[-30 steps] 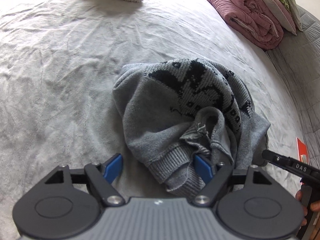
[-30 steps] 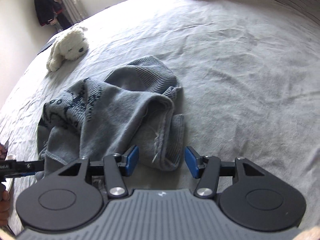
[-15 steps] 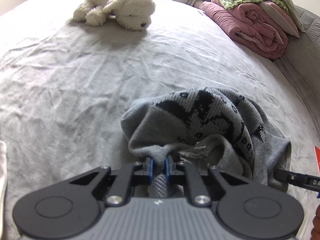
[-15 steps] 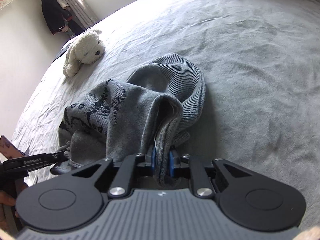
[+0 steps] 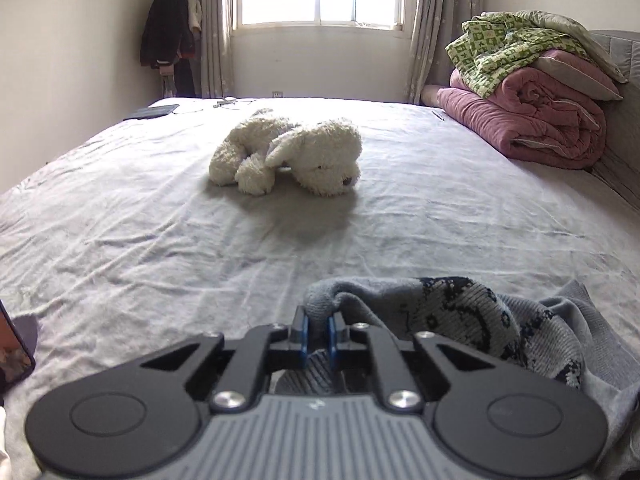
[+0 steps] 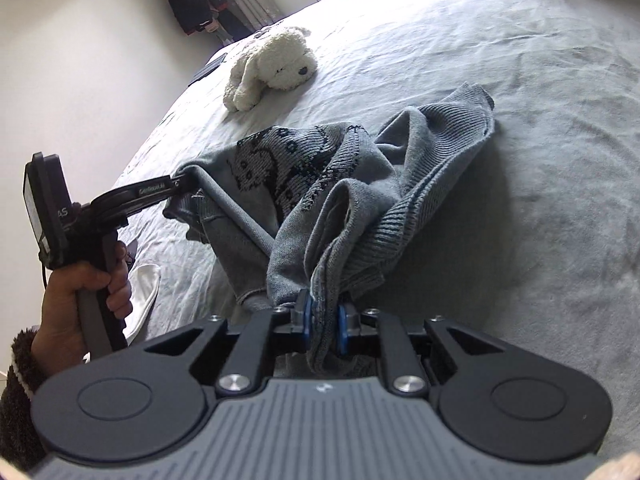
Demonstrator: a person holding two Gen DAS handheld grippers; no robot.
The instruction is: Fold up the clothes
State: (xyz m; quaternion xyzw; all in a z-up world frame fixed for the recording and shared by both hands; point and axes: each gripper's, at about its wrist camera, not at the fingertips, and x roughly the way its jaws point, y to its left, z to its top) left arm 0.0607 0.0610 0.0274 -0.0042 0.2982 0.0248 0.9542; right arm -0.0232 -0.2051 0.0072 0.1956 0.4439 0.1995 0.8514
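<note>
A grey knit sweater (image 6: 320,176) with a dark pattern hangs bunched between both grippers above the grey bed sheet (image 6: 540,160). My right gripper (image 6: 324,326) is shut on a fold of its edge, which rises from the blue pads. In the left wrist view my left gripper (image 5: 318,334) is shut on another fold of the sweater (image 5: 460,316), which drapes off to the right. The right wrist view also shows the left gripper (image 6: 176,186) from the side, held by a hand (image 6: 80,296), pinching the sweater's far corner. Part of the sweater still rests on the bed.
A white plush dog (image 5: 288,152) lies on the bed sheet (image 5: 160,220) beyond the sweater. Rolled pink and green bedding (image 5: 528,100) is stacked at the right by the headboard. A white cloth (image 6: 144,284) lies near the bed's left edge. Dark clothes (image 5: 168,36) hang by the window.
Both grippers went from open around the sweater's edges to shut on them, then rose, lifting the sweater partly off the bed and stretching it between them.
</note>
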